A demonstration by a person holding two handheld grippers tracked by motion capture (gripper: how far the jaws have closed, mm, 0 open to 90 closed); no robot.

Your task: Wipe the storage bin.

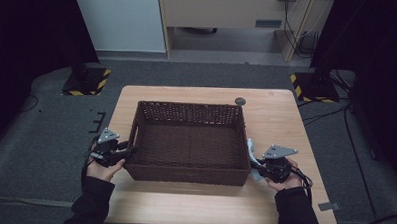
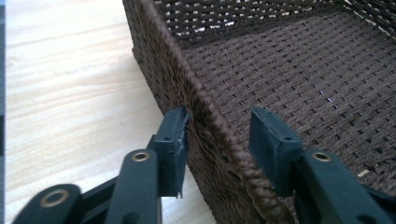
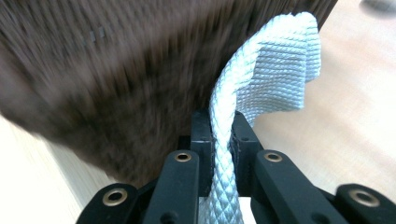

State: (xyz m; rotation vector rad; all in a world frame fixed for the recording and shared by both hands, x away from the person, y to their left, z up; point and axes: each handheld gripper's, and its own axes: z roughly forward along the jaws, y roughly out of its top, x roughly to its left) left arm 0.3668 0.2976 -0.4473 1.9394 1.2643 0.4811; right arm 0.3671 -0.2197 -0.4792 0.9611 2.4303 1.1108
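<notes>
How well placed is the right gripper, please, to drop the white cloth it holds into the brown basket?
Probably yes. The right gripper pinches the white cloth right beside the brown basket, outside its right wall. The basket's top is open with nothing over it, though the gripper would first need to lift above the rim.

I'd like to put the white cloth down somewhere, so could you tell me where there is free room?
The basket floor is bare. The table is free right of the basket, behind it up to a small dark disc, and along the front edge. It is crowded at both basket sides, by the left gripper and right gripper.
</notes>
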